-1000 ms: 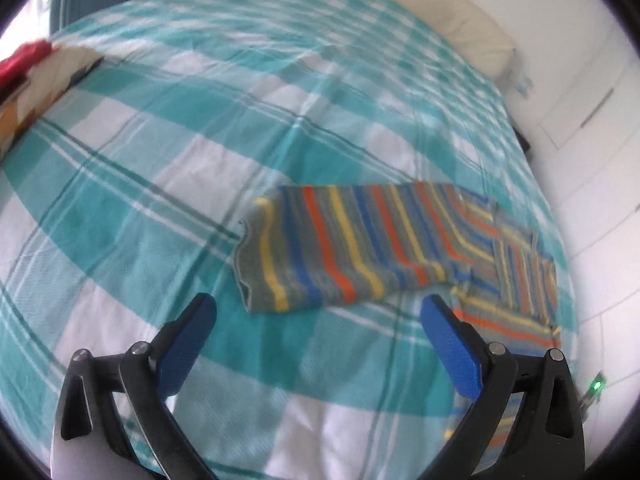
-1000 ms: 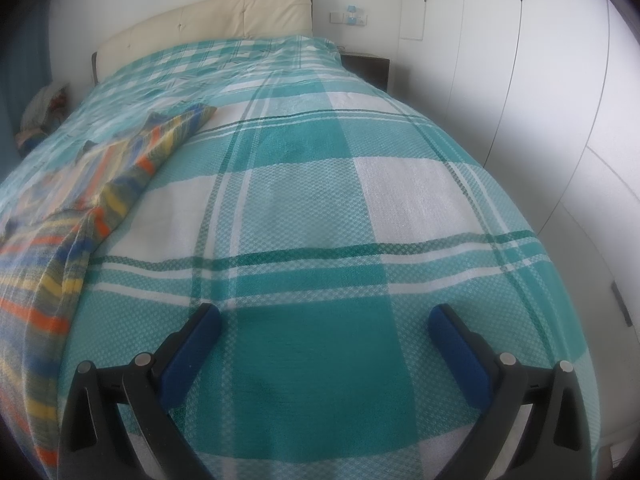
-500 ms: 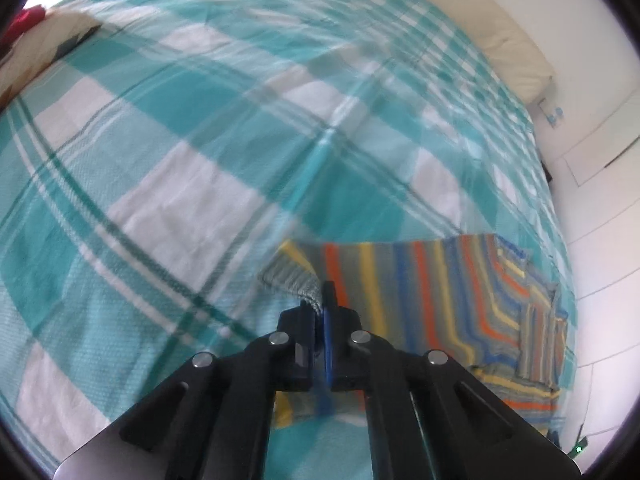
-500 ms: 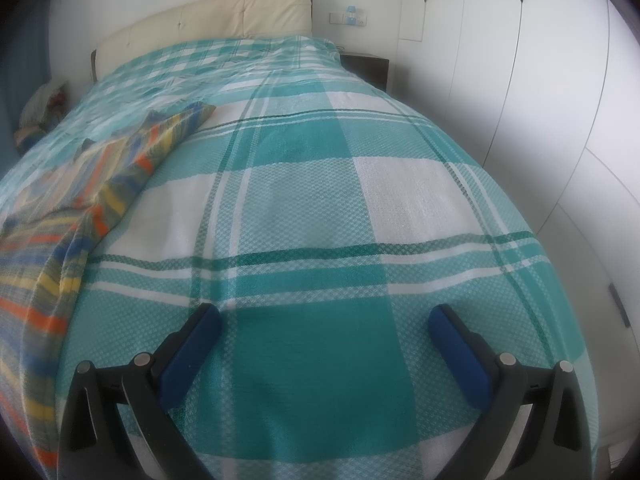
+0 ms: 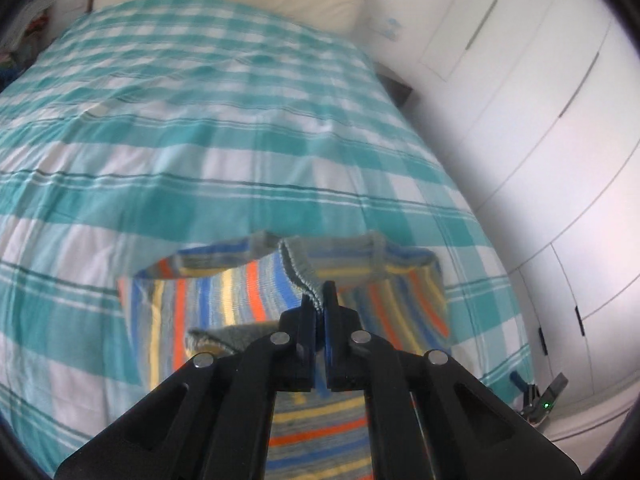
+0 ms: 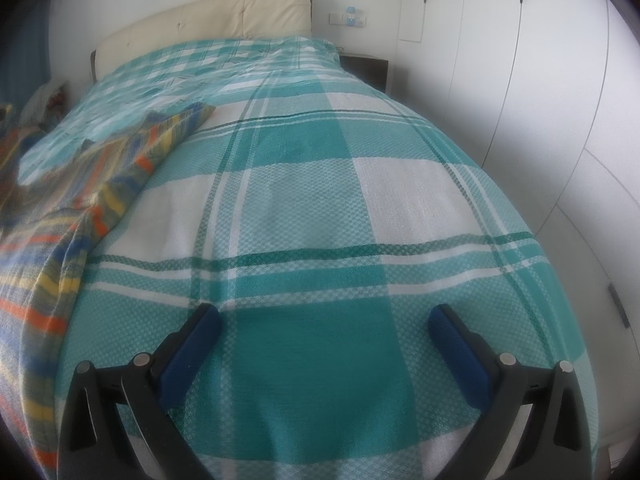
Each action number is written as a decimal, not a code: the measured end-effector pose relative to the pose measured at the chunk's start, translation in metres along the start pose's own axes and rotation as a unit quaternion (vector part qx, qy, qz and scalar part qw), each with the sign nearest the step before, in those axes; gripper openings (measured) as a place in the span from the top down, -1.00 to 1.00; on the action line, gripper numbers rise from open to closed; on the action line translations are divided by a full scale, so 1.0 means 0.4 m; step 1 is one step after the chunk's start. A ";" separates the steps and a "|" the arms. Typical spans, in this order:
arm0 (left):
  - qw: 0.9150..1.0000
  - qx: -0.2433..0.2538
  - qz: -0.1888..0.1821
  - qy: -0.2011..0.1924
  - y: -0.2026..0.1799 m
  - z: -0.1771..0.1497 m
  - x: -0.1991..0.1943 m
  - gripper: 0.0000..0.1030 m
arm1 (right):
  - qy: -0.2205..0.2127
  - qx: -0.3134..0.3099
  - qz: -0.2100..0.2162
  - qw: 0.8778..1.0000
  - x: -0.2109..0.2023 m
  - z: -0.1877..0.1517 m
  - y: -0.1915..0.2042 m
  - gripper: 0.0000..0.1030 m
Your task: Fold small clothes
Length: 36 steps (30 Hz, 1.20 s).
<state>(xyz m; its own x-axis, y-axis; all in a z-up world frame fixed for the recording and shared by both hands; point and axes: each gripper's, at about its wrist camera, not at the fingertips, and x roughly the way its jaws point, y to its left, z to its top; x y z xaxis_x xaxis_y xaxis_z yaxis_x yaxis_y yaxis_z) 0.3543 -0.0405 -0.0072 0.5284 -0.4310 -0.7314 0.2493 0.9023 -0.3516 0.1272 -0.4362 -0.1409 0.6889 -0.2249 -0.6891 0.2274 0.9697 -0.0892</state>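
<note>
A small striped sweater [image 5: 248, 292], grey with orange, blue and yellow bands, lies on the teal-and-white checked bedspread [image 5: 200, 128]. My left gripper [image 5: 320, 300] is shut on the sweater's ribbed grey edge and holds it lifted over the rest of the garment. In the right wrist view the same sweater [image 6: 80, 208] lies blurred along the left side. My right gripper [image 6: 324, 332] stands open low over bare bedspread [image 6: 320, 208], to the right of the sweater, with nothing between its fingers.
A cream headboard [image 6: 208, 20] closes the far end of the bed. White wardrobe doors [image 6: 540, 100] run along the right side, with a dark nightstand [image 6: 366, 68] beside the bed. The right gripper [image 5: 536, 396] shows at the bed's lower right edge in the left wrist view.
My left gripper went from wide open to shut on the sweater's ribbed edge, then swung right and up, dragging that edge across the garment. The right gripper stayed still.
</note>
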 end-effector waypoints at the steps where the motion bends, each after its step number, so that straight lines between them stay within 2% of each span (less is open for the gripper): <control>1: 1.000 0.009 -0.009 0.002 -0.034 -0.011 0.033 0.97 | 0.000 0.000 0.000 1.000 0.000 0.000 0.000 -0.99; 2: 1.000 0.014 -0.019 0.004 -0.067 -0.018 0.064 0.94 | 0.000 0.000 0.000 1.000 0.000 0.000 0.000 -0.99; 4: 0.998 0.005 -0.052 0.018 -0.106 -0.050 0.125 0.55 | 0.000 0.000 0.000 1.000 0.000 0.000 0.000 -0.99; 5: 0.997 -0.005 -0.063 0.031 -0.119 -0.068 0.152 -0.15 | 0.000 0.000 0.000 1.000 0.000 0.000 0.000 -0.99; 6: 0.997 -0.016 -0.063 0.042 -0.125 -0.083 0.171 -0.65 | 0.000 0.000 0.000 1.000 0.000 0.000 0.000 -0.99; 10: 0.996 -0.035 -0.072 0.032 -0.105 -0.116 0.139 -0.71 | 0.000 0.000 0.000 1.000 0.000 0.000 0.000 -0.99; 14: 0.998 -0.052 -0.042 -0.001 0.017 -0.124 0.002 -0.78 | 0.000 0.000 0.000 1.000 0.000 0.000 0.000 -0.99; 16: 0.999 -0.046 -0.001 -0.012 0.087 -0.148 -0.068 -0.84 | 0.000 0.001 0.000 1.000 0.000 0.000 0.000 -0.99; 18: 0.997 -0.028 0.064 -0.015 0.156 -0.183 -0.131 -0.84 | 0.000 0.000 0.000 1.000 0.000 0.000 0.001 -0.99; 20: 0.991 -0.005 0.134 -0.010 0.216 -0.224 -0.188 -0.84 | -0.001 0.001 0.000 1.000 0.000 0.000 0.001 -0.99; 22: 0.981 0.013 0.196 -0.004 0.271 -0.264 -0.245 -0.84 | -0.001 0.001 0.001 1.000 0.001 0.000 0.000 -0.99; 25: 0.970 0.018 0.243 -0.006 0.327 -0.317 -0.292 -0.89 | -0.001 0.001 0.000 1.000 0.000 0.000 0.000 -0.99; 27: 0.968 -0.004 0.250 -0.015 0.366 -0.358 -0.299 -0.91 | 0.000 0.000 -0.001 1.000 0.002 0.002 0.000 -0.99; 31: 0.971 -0.048 0.231 -0.030 0.424 -0.444 -0.237 -0.91 | 0.000 0.000 -0.003 1.000 -0.002 0.005 0.003 -0.99; 34: 0.970 -0.055 0.231 -0.050 0.452 -0.517 -0.186 -0.91 | 0.000 0.000 -0.003 1.000 -0.002 0.005 0.004 -0.99; 36: 0.969 -0.052 0.239 -0.046 0.473 -0.552 -0.164 -0.91 | 0.000 0.000 -0.003 1.000 -0.002 0.005 0.004 -0.99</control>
<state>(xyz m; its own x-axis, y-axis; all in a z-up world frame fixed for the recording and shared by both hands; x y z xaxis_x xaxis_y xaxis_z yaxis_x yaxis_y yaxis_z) 0.1876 0.1578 -0.1548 0.6344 0.0426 -0.7718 -0.1221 0.9915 -0.0457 0.1282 -0.4348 -0.1392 0.6874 -0.2304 -0.6887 0.2308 0.9685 -0.0936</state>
